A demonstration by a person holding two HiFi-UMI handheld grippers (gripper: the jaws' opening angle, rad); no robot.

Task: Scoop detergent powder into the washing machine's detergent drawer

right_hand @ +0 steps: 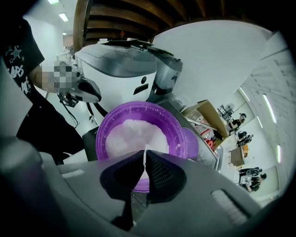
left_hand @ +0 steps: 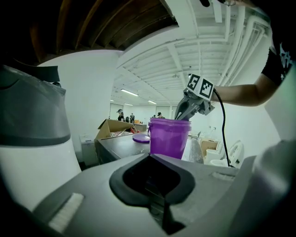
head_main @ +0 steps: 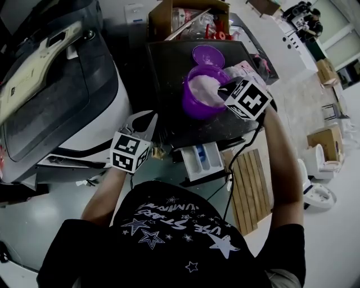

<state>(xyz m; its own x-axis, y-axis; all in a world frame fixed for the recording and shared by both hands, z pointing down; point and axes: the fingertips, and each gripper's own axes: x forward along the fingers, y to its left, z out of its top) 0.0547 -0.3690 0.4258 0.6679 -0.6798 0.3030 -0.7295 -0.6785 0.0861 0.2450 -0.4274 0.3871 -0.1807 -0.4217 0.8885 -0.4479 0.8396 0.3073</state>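
Purple bucket [head_main: 194, 107] stands open on the dark desk [head_main: 169, 79], with white powder [head_main: 203, 86] heaped inside. A purple lid [head_main: 208, 55] lies flat just behind it on the same surface.

We see the right tongs [right_hand: 145, 160] over the bucket's mouth, pressed together on a thin white handle [right_hand: 145, 152] that points toward the powder. We cannot tell what is at its far end.

The left tongs [left_hand: 150, 159] are pressed together with nothing between them. They are held low off the desk's front left corner, well apart from the bucket and facing its side.

A white drawer [head_main: 191, 163] juts out below the desk's front edge, between the two arms, and we note blue compartments in it.

A large white machine [head_main: 73, 112] with a dark lid sits left of the desk. A cardboard box [head_main: 169, 17] stands behind the purple lid.
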